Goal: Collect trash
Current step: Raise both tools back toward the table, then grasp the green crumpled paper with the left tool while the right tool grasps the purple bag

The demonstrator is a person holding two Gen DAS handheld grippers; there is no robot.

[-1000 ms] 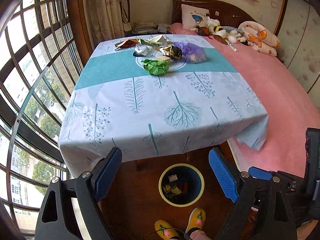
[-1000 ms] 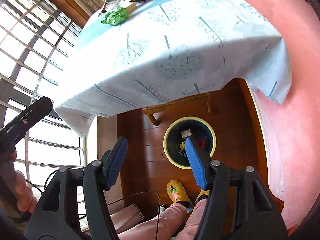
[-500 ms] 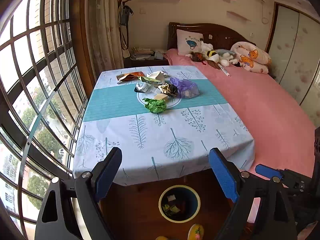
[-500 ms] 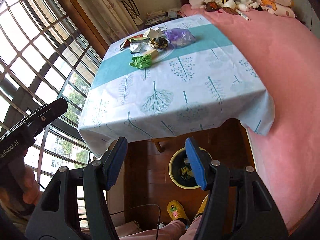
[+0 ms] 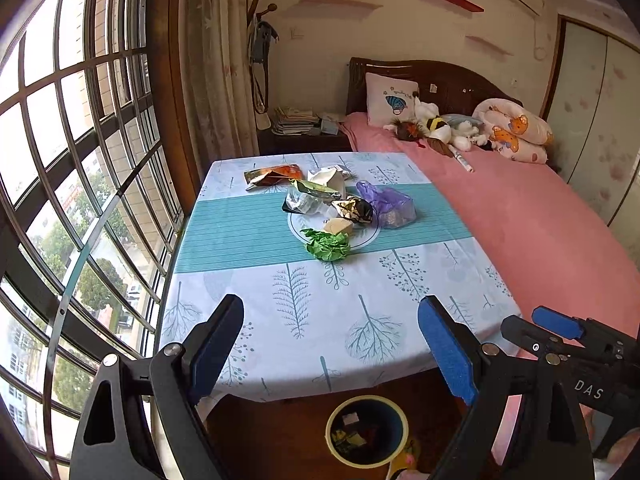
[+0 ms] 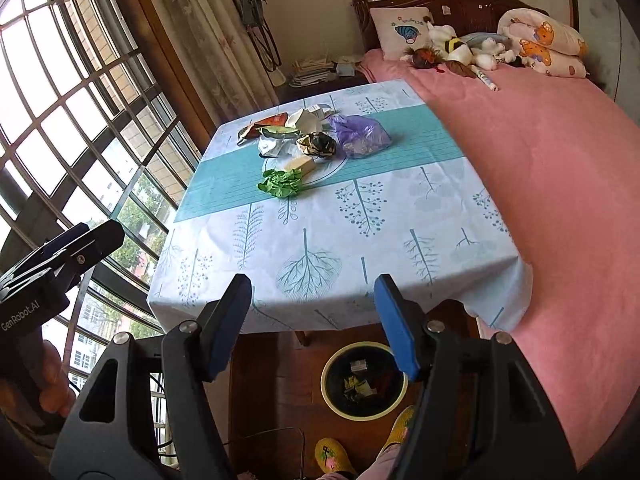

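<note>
Several pieces of trash lie in a heap at the table's middle: a crumpled green wrapper [image 5: 327, 245] [image 6: 281, 182], a purple plastic bag [image 5: 387, 205] [image 6: 359, 131], a gold and black foil ball [image 5: 356, 210] [image 6: 317, 144], silver and orange wrappers behind. A dark bin with a yellow rim [image 5: 367, 430] [image 6: 363, 379] stands on the floor under the near table edge, with scraps inside. My left gripper [image 5: 330, 340] hangs open above the near edge, nothing between its blue pads. My right gripper [image 6: 312, 320] is open too, its jaws opening wider, empty.
The table wears a white and teal cloth [image 5: 304, 304] with tree prints. A pink bed [image 5: 540, 216] runs along its right side with pillows and soft toys. Barred windows [image 5: 80, 160] fill the left. A person's yellow slippers [image 6: 332, 454] rest near the bin.
Both grippers have risen and tilted up from the bin, so the table top and the room's far wall now fill the views. The bin has slid to the bottom edge.
</note>
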